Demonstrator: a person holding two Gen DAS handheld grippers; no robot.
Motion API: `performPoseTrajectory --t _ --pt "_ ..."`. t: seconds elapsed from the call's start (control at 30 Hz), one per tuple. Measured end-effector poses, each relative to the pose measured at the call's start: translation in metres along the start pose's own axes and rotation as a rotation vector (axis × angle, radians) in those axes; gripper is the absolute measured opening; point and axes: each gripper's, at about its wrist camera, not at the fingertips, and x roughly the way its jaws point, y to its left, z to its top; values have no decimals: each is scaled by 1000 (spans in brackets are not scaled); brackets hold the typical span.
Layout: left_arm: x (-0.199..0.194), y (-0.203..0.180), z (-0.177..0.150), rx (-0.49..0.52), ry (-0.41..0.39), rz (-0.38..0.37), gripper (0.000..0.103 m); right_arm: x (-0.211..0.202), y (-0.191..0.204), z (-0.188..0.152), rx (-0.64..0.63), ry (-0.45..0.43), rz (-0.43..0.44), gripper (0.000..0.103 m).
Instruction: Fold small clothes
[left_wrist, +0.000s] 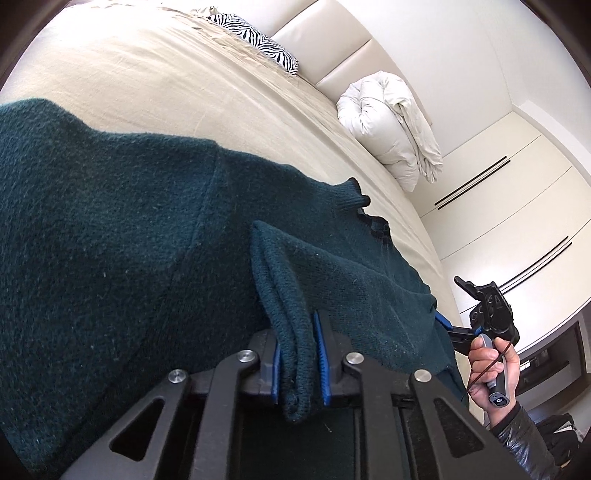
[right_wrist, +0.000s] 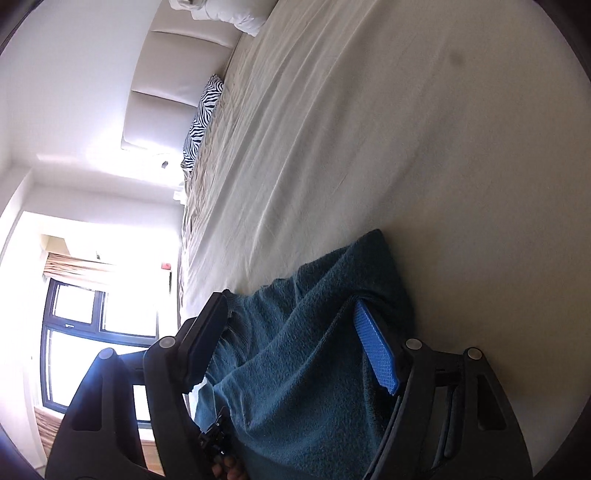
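Note:
A dark teal knit sweater (left_wrist: 110, 236) lies on the beige bed sheet (left_wrist: 155, 81). My left gripper (left_wrist: 298, 363) is shut on a bunched fold of the sweater between its blue pads. My right gripper (right_wrist: 291, 354) stands open, its jaws wide apart around a ridge of the sweater (right_wrist: 295, 369) at the bed's edge; the cloth lies loose between them. In the left wrist view the right gripper (left_wrist: 443, 323) shows at the sweater's far edge, held in a hand (left_wrist: 487, 365).
A zebra-print pillow (left_wrist: 255, 38) and a rolled white duvet (left_wrist: 388, 122) lie by the padded headboard (left_wrist: 332, 37). White wardrobe doors (left_wrist: 517, 206) stand to the right. A window (right_wrist: 85, 332) is beyond the bed.

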Motion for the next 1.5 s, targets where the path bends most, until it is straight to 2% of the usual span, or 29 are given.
performPoseTrajectory --t 0.13,0.3,0.43,0.5,0.6,0.7,0.8,0.9,1.0,1.07,1.17,1.23,1.37,1.4,1.43,1.5 --pt "0 0 1 -1 -2 1 18 -6 -2 -17 -50 31 2 74" --pt "0 -1 1 -2 -1 -1 18 -39 -22 -52 -71 56 60 72" --pt "-3 -2 1 0 8 2 18 -70 -38 -62 -35 40 56 70" --pt "-3 -4 0 1 13 9 18 -82 -38 -63 -17 25 -2 72" --pt "-4 -3 -2 -3 14 0 17 -95 -32 -65 -18 -1 38 74" --pt "-4 -3 -3 -2 14 -2 17 -85 -11 -61 -50 -3 103 74" --pt "-3 -4 -3 1 15 0 16 -61 9 -55 -78 18 131 74" --pt "-3 -4 -4 -1 14 -4 16 -35 8 -51 -51 30 147 74" --pt "-4 -4 -5 0 11 -7 16 -17 -8 -57 -44 43 81 73" --pt "-4 -3 -6 -2 10 -10 16 -25 -10 -68 -90 50 107 73" --pt "-4 -4 -6 -1 6 -10 16 -44 -18 -84 -78 91 117 73" --pt "-5 -4 -7 1 1 -9 16 -60 -15 -87 -88 66 115 75" --pt "-6 -8 -8 13 -11 -3 16 -71 6 -69 -90 -28 202 76" --pt "-7 -8 -8 15 -14 -5 16 -70 8 -62 -80 -55 203 83" --pt "-8 -9 -8 14 -17 -14 19 -65 8 -57 -65 -86 191 90" --pt "-16 -11 -9 6 -19 -48 31 -48 -3 -52 -47 -111 101 93"
